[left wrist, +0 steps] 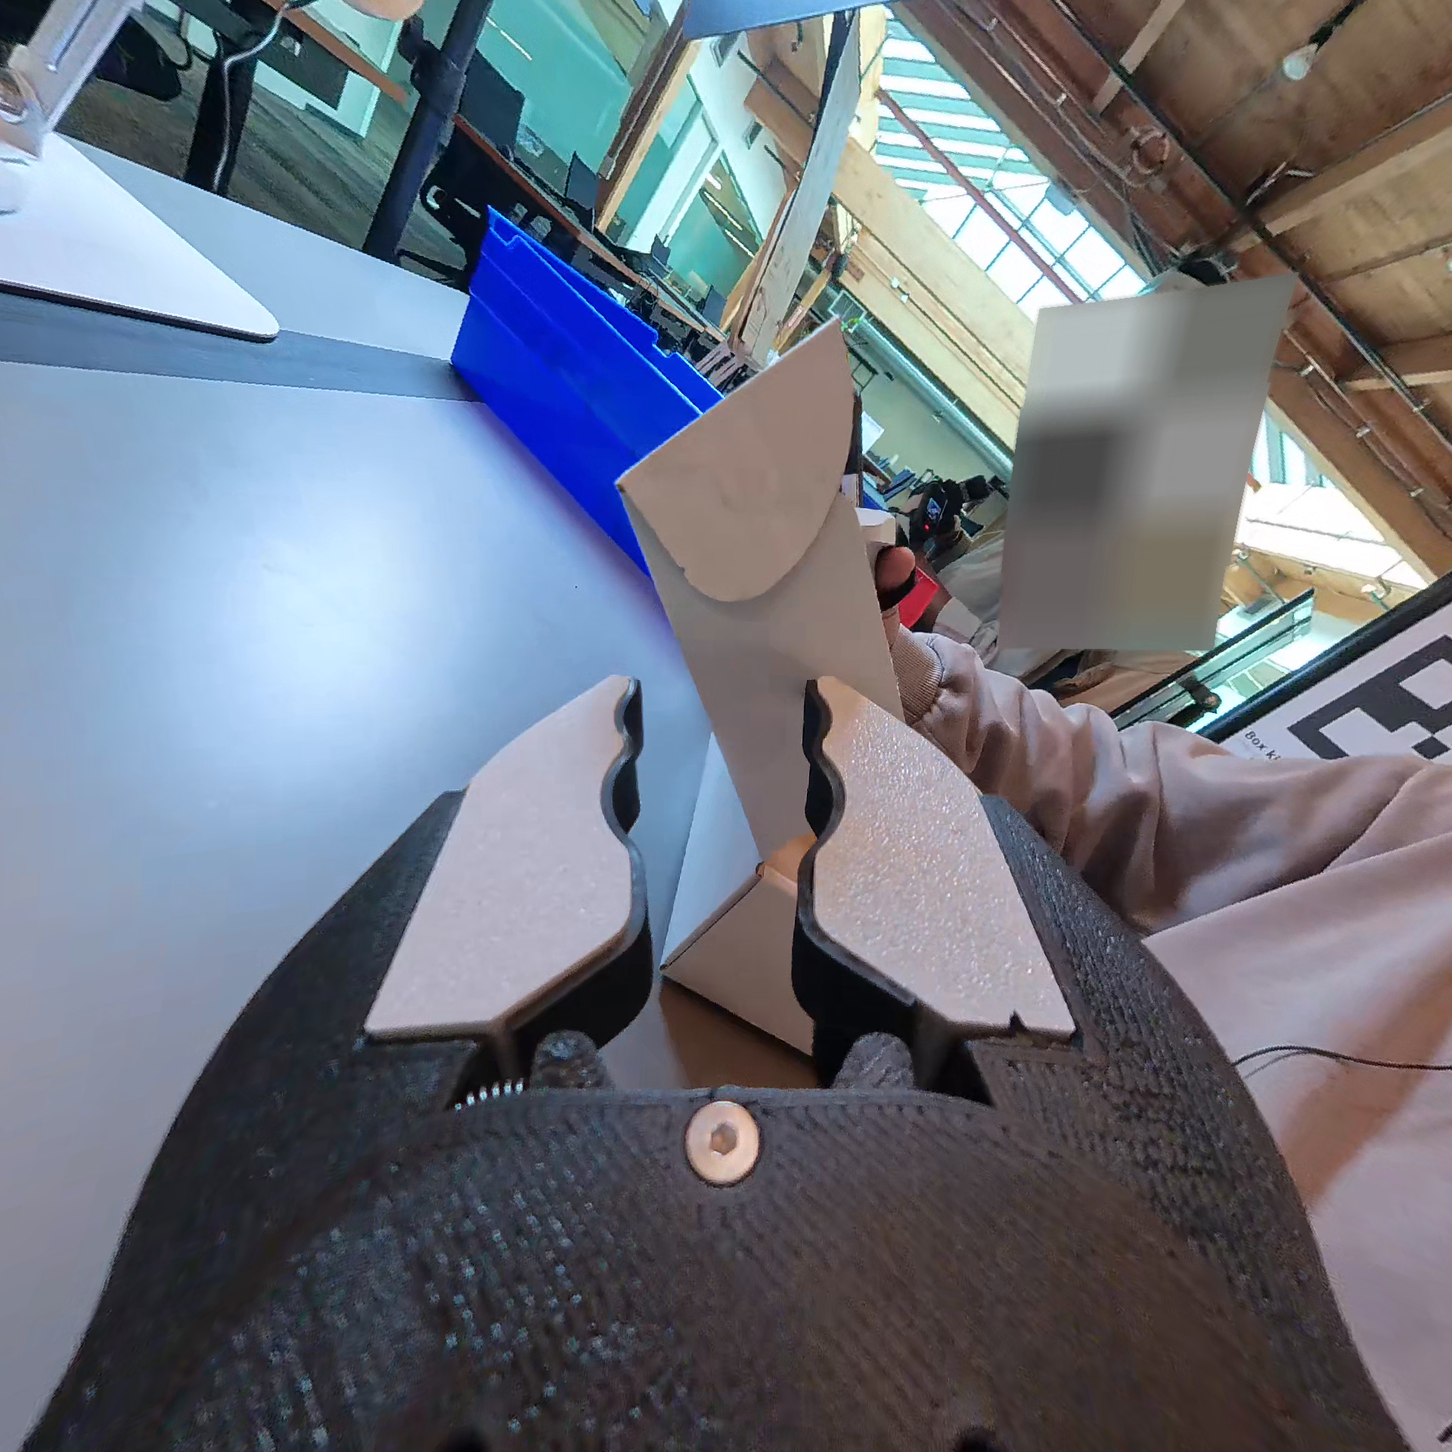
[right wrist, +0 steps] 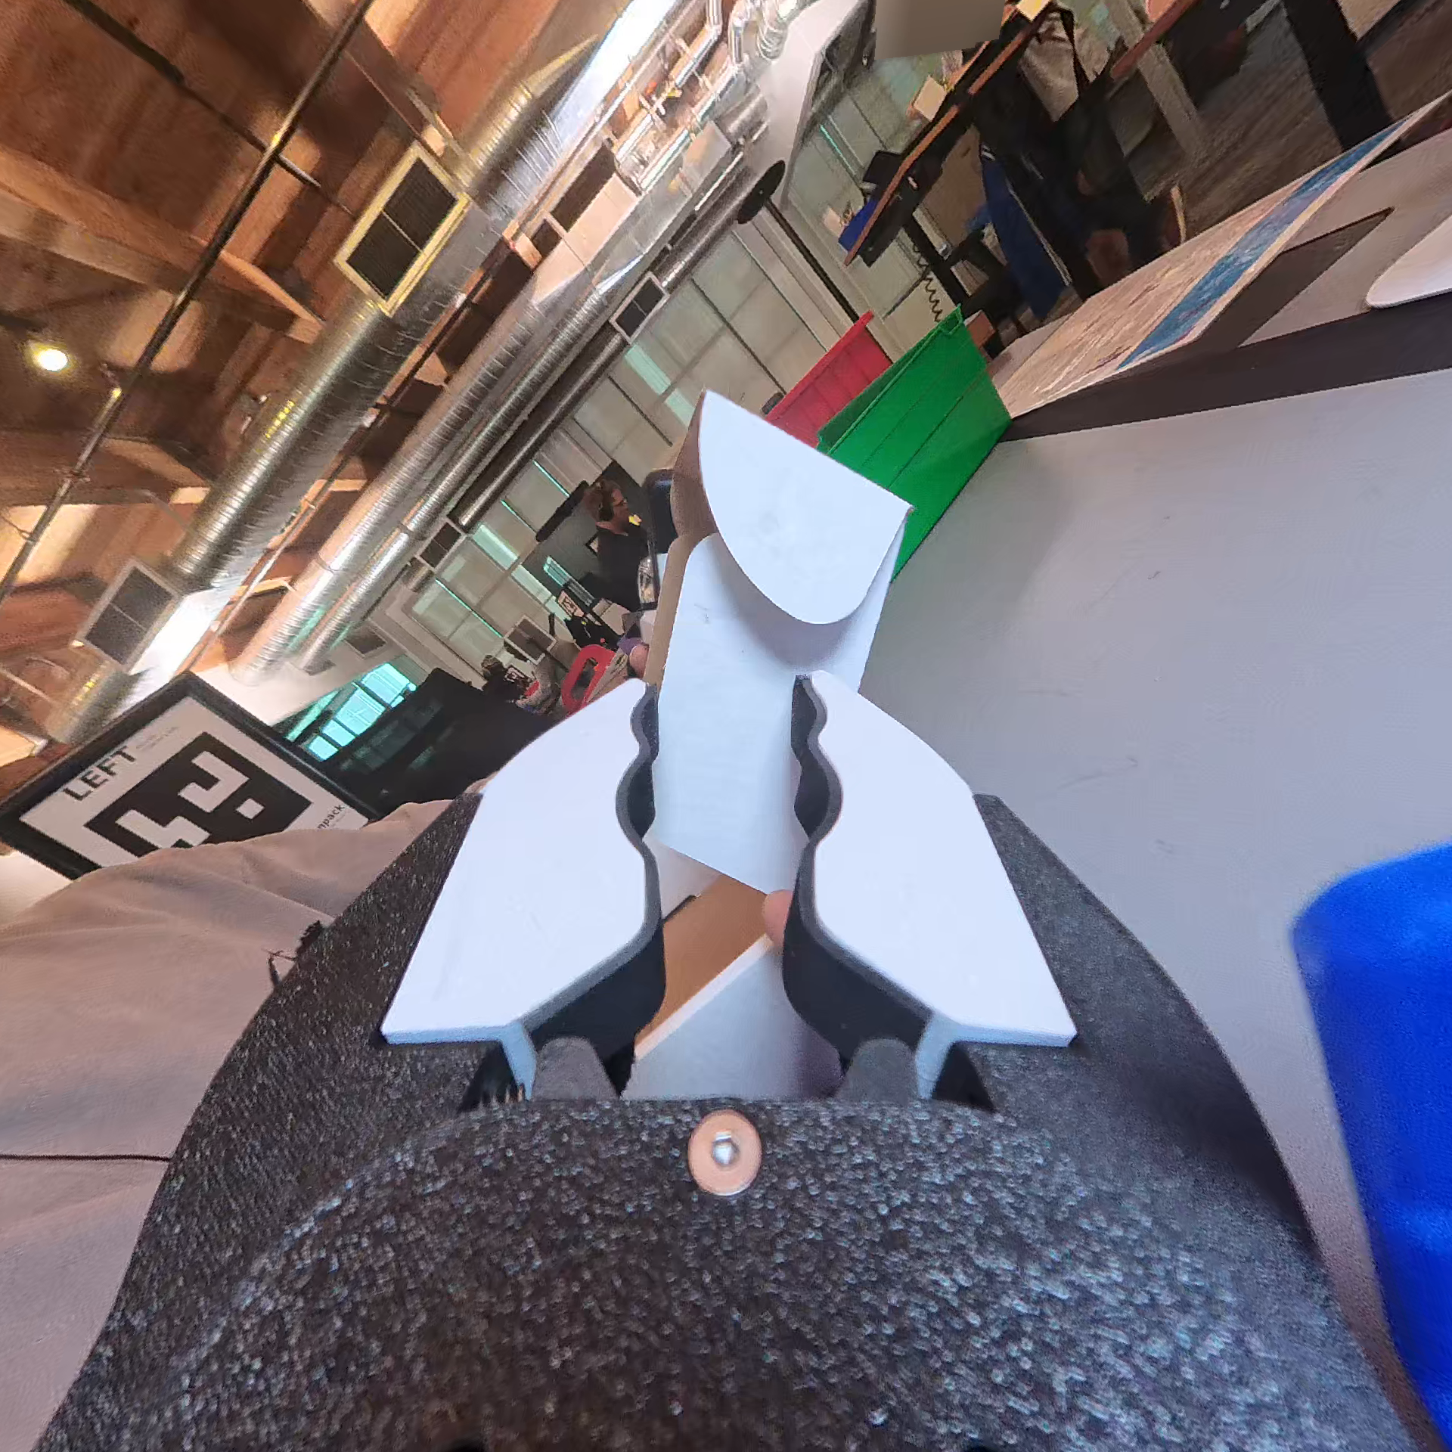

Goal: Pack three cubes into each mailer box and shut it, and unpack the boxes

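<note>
A white mailer box stands open on the grey table. Its brown inside shows below my fingers. The lid stands upright with a rounded side flap folded over it. My left gripper is open and low at the box's corner. The lid's edge rises just inside its right finger. In the right wrist view the lid fills the gap between the fingers of my open right gripper, with the box wall beneath. No cubes are clearly visible.
A blue bin stands behind the box, and shows close at the right edge of the right wrist view. Green and red bins stand farther back. A sleeve and a marker board lie alongside. My right fingertips sit around 15 cm from my left ones.
</note>
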`<move>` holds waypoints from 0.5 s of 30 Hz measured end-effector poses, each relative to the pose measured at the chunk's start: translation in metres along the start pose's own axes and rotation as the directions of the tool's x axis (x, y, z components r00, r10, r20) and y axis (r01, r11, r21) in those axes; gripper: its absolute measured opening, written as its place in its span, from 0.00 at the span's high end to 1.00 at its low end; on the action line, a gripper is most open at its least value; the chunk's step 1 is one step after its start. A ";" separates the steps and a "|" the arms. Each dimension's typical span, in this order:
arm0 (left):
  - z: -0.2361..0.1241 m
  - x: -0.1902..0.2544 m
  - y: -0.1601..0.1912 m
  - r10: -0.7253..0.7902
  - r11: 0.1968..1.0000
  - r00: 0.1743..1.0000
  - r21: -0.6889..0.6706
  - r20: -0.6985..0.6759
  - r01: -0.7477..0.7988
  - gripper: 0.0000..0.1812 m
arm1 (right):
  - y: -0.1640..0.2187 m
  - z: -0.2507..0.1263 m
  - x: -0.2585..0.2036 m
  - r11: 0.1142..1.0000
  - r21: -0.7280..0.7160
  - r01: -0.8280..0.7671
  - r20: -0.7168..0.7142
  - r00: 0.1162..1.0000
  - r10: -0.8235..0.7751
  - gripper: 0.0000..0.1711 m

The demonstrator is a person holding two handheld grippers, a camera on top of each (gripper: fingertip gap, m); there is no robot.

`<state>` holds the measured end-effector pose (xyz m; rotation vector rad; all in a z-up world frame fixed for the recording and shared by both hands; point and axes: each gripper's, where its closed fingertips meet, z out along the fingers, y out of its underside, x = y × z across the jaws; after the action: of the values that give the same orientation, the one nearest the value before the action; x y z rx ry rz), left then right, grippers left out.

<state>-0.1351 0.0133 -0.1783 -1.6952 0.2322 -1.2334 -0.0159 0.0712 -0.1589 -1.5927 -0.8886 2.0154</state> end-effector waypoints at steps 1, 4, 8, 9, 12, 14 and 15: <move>0.000 0.002 0.000 0.009 1.000 1.000 0.001 -0.005 -0.009 0.79 | 0.000 0.000 0.000 1.000 0.001 0.009 -0.005 1.000 -0.009 0.81; 0.001 0.010 0.003 0.062 0.998 0.998 -0.018 -0.026 -0.063 0.81 | 0.004 0.001 -0.005 0.995 -0.025 0.097 -0.022 0.995 -0.097 0.81; -0.002 0.025 0.009 0.220 0.973 0.975 -0.066 -0.037 -0.222 0.83 | 0.012 0.000 -0.021 0.930 -0.106 0.352 -0.036 0.933 -0.358 0.81; -0.004 0.030 0.011 0.278 0.956 0.960 -0.084 -0.039 -0.281 0.84 | 0.017 -0.001 -0.026 0.887 -0.142 0.439 -0.027 0.894 -0.447 0.82; -0.008 0.044 0.021 0.464 0.872 0.885 -0.153 -0.046 -0.465 0.86 | 0.033 -0.006 -0.040 0.732 -0.259 0.630 0.026 0.762 -0.646 0.85; -0.012 0.051 0.030 0.577 0.792 0.815 -0.204 -0.053 -0.575 0.86 | 0.045 -0.008 -0.044 0.610 -0.339 0.716 0.069 0.666 -0.743 0.86; -0.014 0.053 0.035 0.624 0.750 0.779 -0.236 -0.061 -0.618 0.86 | 0.052 -0.009 -0.045 0.545 -0.389 0.743 0.098 0.622 -0.777 0.87</move>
<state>-0.1089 -0.0463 -0.1729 -1.6306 0.8970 -0.6936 0.0077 0.0064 -0.1656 -1.1094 -1.6837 1.1571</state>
